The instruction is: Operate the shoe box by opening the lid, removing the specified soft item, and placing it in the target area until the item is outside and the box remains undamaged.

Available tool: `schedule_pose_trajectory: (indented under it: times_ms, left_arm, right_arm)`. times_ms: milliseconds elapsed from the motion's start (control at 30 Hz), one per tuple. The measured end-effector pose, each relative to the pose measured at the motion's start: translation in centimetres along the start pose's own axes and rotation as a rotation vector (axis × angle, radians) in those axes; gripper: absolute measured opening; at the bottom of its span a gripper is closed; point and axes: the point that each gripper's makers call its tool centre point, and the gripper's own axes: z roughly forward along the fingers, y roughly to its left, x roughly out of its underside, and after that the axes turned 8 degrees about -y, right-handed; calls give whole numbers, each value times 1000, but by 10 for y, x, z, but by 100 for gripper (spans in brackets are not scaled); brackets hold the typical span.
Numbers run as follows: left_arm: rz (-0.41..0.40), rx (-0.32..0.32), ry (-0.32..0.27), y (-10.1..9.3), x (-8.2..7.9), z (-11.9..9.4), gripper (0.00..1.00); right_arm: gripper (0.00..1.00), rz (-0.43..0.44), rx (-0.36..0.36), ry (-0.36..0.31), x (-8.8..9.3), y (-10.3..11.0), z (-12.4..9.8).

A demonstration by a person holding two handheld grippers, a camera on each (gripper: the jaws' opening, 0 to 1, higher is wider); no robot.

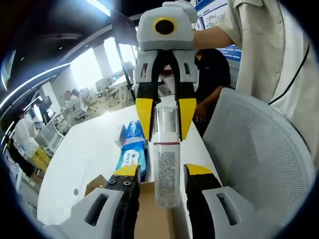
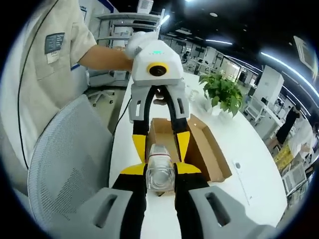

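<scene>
Both grippers meet on one clear bottle above a white table. Seen from the left gripper view, a blue packet (image 1: 132, 152) lies at left on the white table (image 1: 84, 149), beside the brown edge of the open shoe box (image 1: 149, 209). At centre, the left gripper (image 1: 160, 175) has its yellow-tipped jaws set on either side of the bottle (image 1: 166, 164), whose printed label faces the camera, though whether they press on it cannot be told; the right gripper (image 1: 166, 122) comes from above, its jaws closed on the bottle's clear upper end. A grey mesh chair (image 1: 259, 154) stands at right.

From the right gripper view, the chair (image 2: 70, 169) sits at left, the right gripper (image 2: 160, 172) clamps the bottle (image 2: 160, 172) at centre with the left gripper (image 2: 160, 142) opposite, and the shoe box (image 2: 209, 154) lies open beyond. A potted plant (image 2: 223, 92) stands further right.
</scene>
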Motion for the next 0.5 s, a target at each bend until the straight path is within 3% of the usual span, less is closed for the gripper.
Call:
schedule_pose_trajectory:
  times_ms: [233,500]
  left_arm:
    - [-85,-141,-41,15,11,-21,50]
    - [-291,-308,-99,22,23,-52,63]
  right_arm:
    - [17,-33,-42,63,8,-15,1]
    - [17,-70,-46,147,25,-51,-8]
